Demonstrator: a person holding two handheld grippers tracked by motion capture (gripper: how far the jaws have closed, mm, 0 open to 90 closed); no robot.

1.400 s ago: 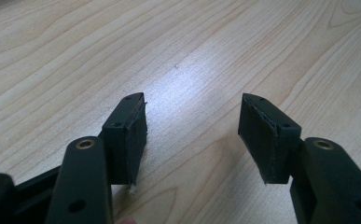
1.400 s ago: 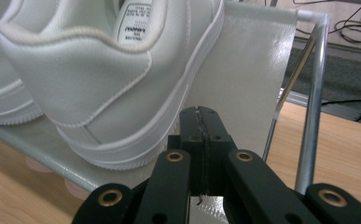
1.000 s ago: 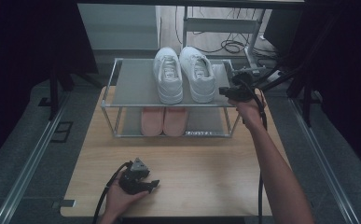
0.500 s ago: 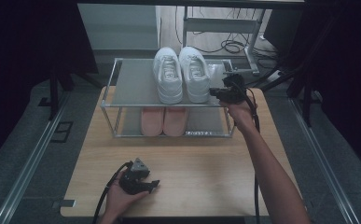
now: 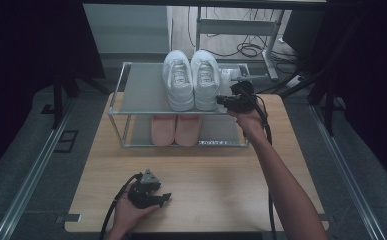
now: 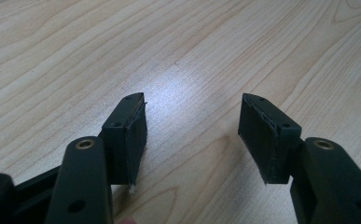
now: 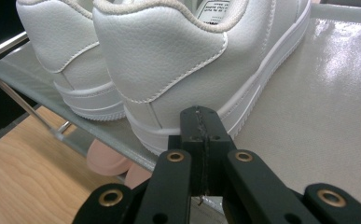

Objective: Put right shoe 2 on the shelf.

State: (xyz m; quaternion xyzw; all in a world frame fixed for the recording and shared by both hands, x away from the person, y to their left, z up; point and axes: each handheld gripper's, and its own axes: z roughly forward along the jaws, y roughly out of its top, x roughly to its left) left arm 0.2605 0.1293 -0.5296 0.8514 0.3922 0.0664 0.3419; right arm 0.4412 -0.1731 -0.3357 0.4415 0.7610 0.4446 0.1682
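right hand-held gripper (image 7: pixel 200 116): jaws pressing together, empty, sitting at heel of right white sneaker (image 7: pixel 178 60) on rack top shelf (image 5: pixel 141 90) | left hand-held gripper (image 6: pixel 192 135): jaws spreading wide, resting over desk (image 5: pixel 221 185)

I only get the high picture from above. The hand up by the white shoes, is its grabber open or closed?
Observer: Closed. In the right gripper view the right gripper has its two jaws pressed flat together with nothing between them.
Operator: Is it touching a shoe?
Observer: Its tip sits right at the heel of the nearer white sneaker, close to the sole; I cannot tell if it touches.
Operator: And the other grabber down by me?
Observer: The left gripper is open, its jaws wide apart over the bare wooden table.
Operator: What's under the shelf?
Observer: The rounded ends of the pink shoes, peeking out below the shelf edge.
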